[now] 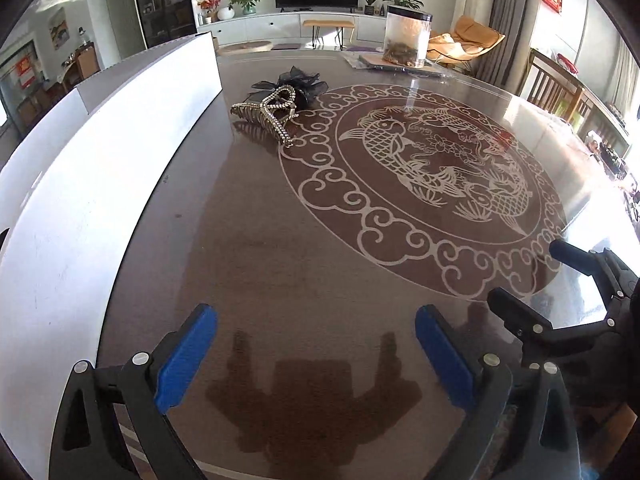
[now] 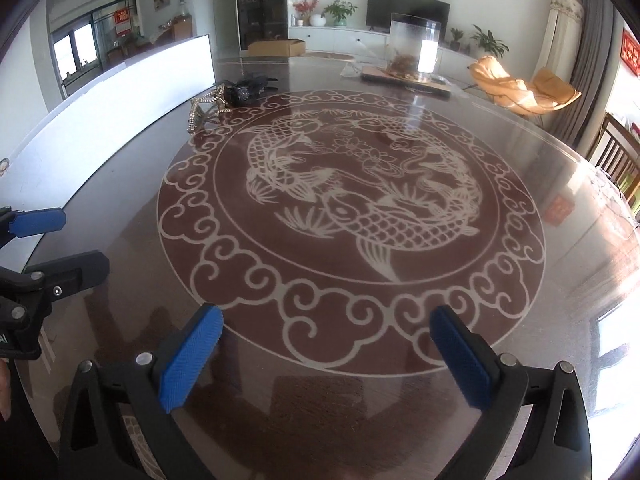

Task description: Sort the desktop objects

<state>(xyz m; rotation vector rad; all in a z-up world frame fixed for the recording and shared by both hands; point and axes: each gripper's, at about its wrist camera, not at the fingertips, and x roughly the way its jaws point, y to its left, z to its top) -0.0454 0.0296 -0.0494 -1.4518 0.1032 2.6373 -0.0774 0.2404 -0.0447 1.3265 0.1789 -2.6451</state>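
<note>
While both of your tools hang over the near edge of the desk (image 1: 280,240), nothing is in either of them. Your left hand-held gripper (image 1: 316,354) has its blue pads spread wide with only bare, glossy desk top between them, and your right hand-held gripper (image 2: 326,356) stands just as wide and just as empty. They sit close together, side by side, each one showing at the edge of the other's camera.

What is left to sort lies well away from you, toward the far left of the desk: a gold, rhinestone-studded hair claw clip (image 1: 266,118) on the rim of the fish-pattern inlay (image 1: 436,160), and a black gauzy bow (image 1: 298,82) touching it on its far side. Both are beside the long white panel (image 1: 120,128) that runs along the left edge. At the far end a clear lidded jar (image 1: 407,36) stands on a flat board; whether it belongs to the sorting you cannot tell from here.

No bin, tray or sorted group is visible, so I judge the sorting either barely begun or between items. You would have to reach out to that pair, and since they touch, you would need to take one cleanly without dragging the other.
</note>
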